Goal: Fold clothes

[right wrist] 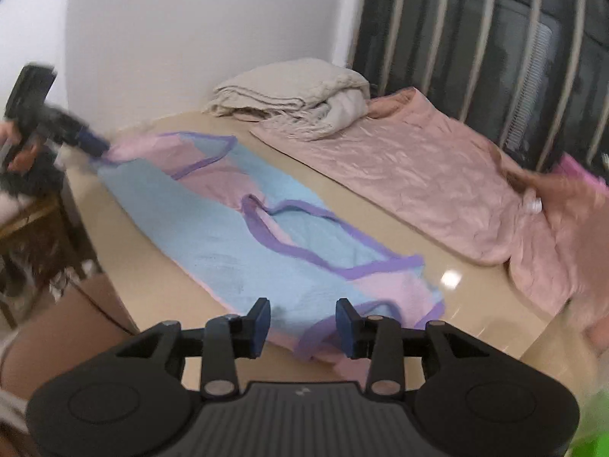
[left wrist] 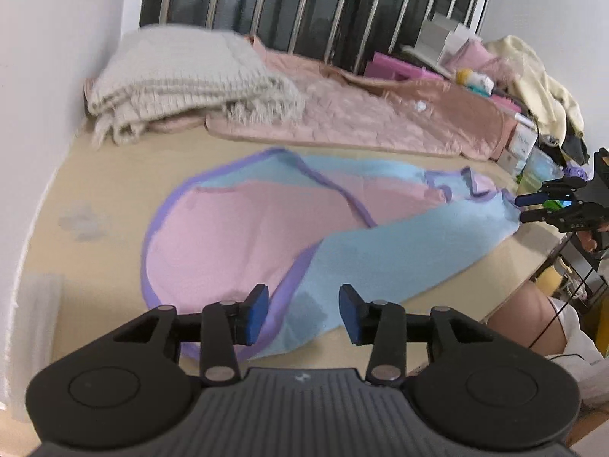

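Observation:
A pink and light-blue garment (left wrist: 243, 228) with purple trim lies spread flat on the beige table (left wrist: 114, 175). My left gripper (left wrist: 303, 314) hovers at its near end, open, with the purple-edged cloth under the gap and neither pad pressing it. At the far right end is my right gripper (left wrist: 519, 208), close by the blue cloth tip. In the right wrist view the garment (right wrist: 228, 236) runs away to the upper left. My right gripper (right wrist: 303, 325) stands open over its near end. The left gripper (right wrist: 95, 144) is blurred at the far pink corner.
A folded beige knit blanket (left wrist: 190, 80) and a pink quilt (left wrist: 380, 114) lie at the back of the table before metal bars (left wrist: 304, 3). Boxes and a cream garment (left wrist: 533, 76) pile at the right. A person's leg (left wrist: 525, 320) is by the table's edge.

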`<state>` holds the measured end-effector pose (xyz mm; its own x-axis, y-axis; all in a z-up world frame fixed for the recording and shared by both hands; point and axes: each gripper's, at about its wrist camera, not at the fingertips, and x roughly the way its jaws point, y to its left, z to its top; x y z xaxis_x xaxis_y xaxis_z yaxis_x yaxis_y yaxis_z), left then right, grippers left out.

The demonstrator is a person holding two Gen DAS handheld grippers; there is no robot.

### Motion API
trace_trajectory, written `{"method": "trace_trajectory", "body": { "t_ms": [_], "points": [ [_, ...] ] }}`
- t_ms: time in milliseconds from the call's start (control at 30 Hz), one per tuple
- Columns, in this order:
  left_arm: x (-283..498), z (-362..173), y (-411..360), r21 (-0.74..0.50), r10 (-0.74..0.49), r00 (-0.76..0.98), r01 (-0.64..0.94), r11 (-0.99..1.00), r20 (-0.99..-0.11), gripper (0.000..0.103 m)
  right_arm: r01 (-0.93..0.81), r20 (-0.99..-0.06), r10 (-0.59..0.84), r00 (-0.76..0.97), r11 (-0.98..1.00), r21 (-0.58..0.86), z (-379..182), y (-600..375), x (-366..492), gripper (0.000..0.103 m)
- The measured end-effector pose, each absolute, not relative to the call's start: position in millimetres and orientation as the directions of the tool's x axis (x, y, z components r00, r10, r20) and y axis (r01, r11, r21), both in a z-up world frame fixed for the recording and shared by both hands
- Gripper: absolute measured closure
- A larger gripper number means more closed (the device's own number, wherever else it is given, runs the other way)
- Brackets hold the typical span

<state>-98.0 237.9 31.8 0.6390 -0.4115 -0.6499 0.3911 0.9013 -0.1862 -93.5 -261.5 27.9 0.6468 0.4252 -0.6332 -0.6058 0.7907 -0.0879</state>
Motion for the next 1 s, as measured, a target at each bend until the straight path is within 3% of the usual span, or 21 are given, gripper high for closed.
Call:
{"method": "trace_trajectory", "body": {
  "t_ms": [33, 67, 100, 133, 300, 567, 800, 933, 1000],
  "points": [
    [-97.6, 30.2, 236.9, -0.181, -0.405, 0.636, 0.389, 0.903, -0.657, 0.063, -0.584, -0.635, 0.408, 0.656, 0.808, -0.084, 20.8, -262.1, -92.5, 0.070],
    [-97.6, 28.6, 235.6, -0.174, -0.397, 0.635, 0.385, 0.906, -0.663, 0.075, -0.561, -0.637, 0.391, 0.665, 0.824, -0.080, 13.8, -262.6, -91.6, 0.075],
    [-97.6, 27.5, 234.8, -0.172, -0.391, 0.636, 0.380, 0.909, -0.665, 0.098, -0.547, -0.628, 0.392, 0.672, 0.835, -0.065, 8.8, -265.9, -92.9, 0.075],
    [-96.9, 26.6, 234.7, -0.174, -0.391, 0.637, 0.376, 0.910, -0.665, 0.102, -0.535, -0.622, 0.399, 0.673, 0.844, -0.037, 6.4, -270.9, -94.2, 0.075],
    [-93.3, 36.1, 232.2, -0.173, -0.404, 0.669, 0.386, 0.906, -0.623, 0.102, -0.503, -0.616, 0.395, 0.681, 0.865, -0.001, 4.4, -283.7, -100.0, 0.075],
    [-80.5, 33.9, 224.4, -0.102, -0.357, 0.674, 0.388, 0.916, -0.647, 0.101, -0.477, -0.619, 0.365, 0.695, 0.879, -0.017, 7.9, -288.9, -110.3, 0.075],
    [-68.5, 32.8, 223.9, -0.118, -0.361, 0.684, 0.375, 0.919, -0.634, 0.102, -0.454, -0.620, 0.344, 0.705, 0.891, -0.022, 8.7, -291.7, -113.7, 0.075],
    [-69.8, 52.7, 221.2, -0.117, -0.360, 0.675, 0.379, 0.918, -0.643, 0.090, -0.450, -0.624, 0.342, 0.702, 0.893, -0.017, 15.2, -293.2, -117.3, 0.074],
    [-63.8, 74.8, 211.5, -0.112, -0.380, 0.696, 0.399, 0.910, -0.609, 0.059, -0.455, -0.598, 0.356, 0.718, 0.890, -0.017, 27.2, -292.7, -118.2, 0.073]
  ]
}}
